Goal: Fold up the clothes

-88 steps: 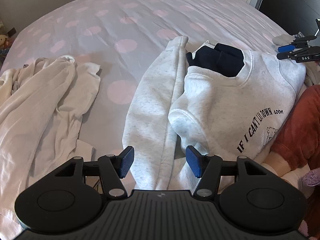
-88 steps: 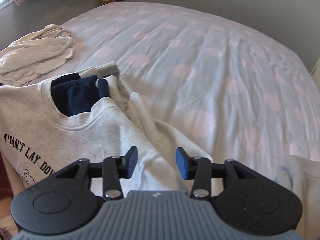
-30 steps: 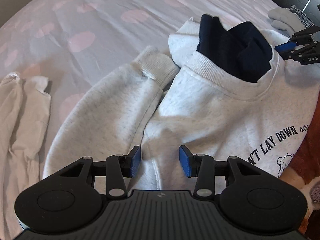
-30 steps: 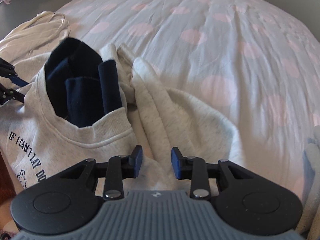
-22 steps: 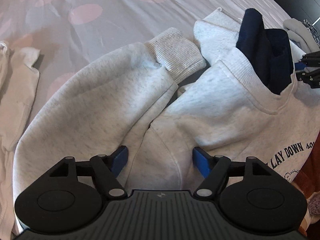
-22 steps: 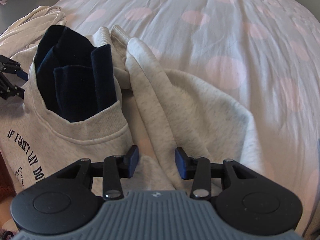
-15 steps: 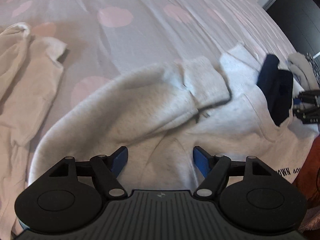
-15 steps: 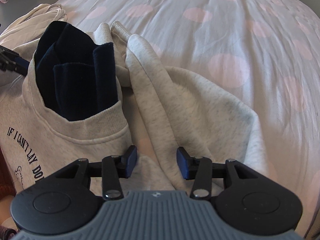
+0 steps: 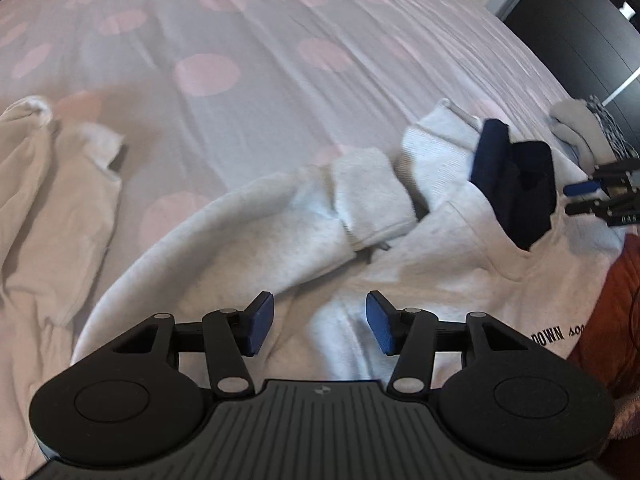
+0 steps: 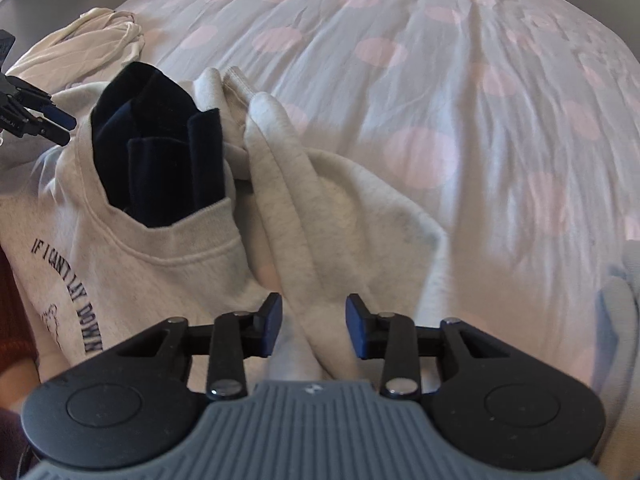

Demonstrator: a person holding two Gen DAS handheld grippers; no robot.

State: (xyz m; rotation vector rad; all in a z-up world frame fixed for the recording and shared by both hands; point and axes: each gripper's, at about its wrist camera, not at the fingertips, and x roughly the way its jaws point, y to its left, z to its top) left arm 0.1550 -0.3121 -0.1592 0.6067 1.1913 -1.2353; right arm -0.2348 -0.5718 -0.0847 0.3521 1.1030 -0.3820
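On bed [image 9: 260,32], one grey sweatshirt [image 9: 448,264], two parted claws [image 9: 316,322] [image 10: 312,326]

My left gripper [image 9: 318,322] hangs low with its blue pads spread wide and nothing between them. My right gripper [image 10: 313,328] is also parted, a little narrower, pointing forward and down. Each shows at the edge of the other's view, well apart.
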